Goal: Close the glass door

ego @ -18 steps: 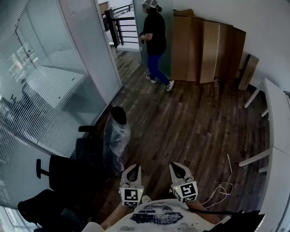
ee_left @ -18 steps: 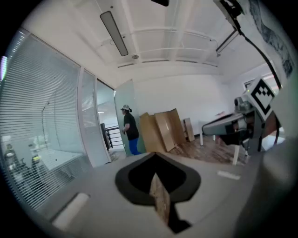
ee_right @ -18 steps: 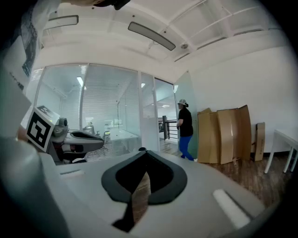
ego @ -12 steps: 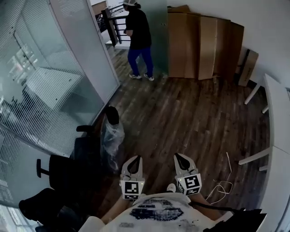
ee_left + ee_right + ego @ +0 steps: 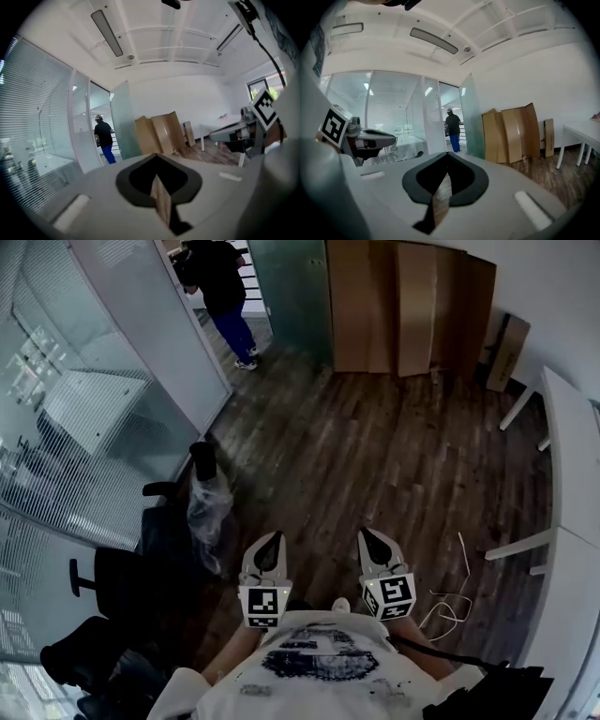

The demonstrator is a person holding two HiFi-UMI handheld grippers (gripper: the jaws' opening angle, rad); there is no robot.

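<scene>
The frosted glass door [image 5: 292, 294] stands open at the far end of the room, beside a doorway where a person [image 5: 217, 282] in a dark top and blue trousers walks out. It also shows as a pale green panel [image 5: 124, 123] in the left gripper view and as a door [image 5: 472, 119] in the right gripper view. My left gripper [image 5: 271, 542] and right gripper [image 5: 371, 536] are held side by side close to my chest, far from the door. Both are shut with nothing in them, and a thin slit shows between the jaws of each.
Flattened cardboard sheets [image 5: 403, 306] lean on the far wall right of the door. A glass partition with blinds [image 5: 84, 418] runs along the left, with black office chairs [image 5: 131, 577] and a plastic-wrapped chair [image 5: 202, 507] beside it. White tables [image 5: 574, 474] line the right; a cable [image 5: 452, 604] lies on the wood floor.
The person has walked left from in front of the door into the doorway. The door and cardboard sit higher in the head view. Both grippers keep the same pose.
</scene>
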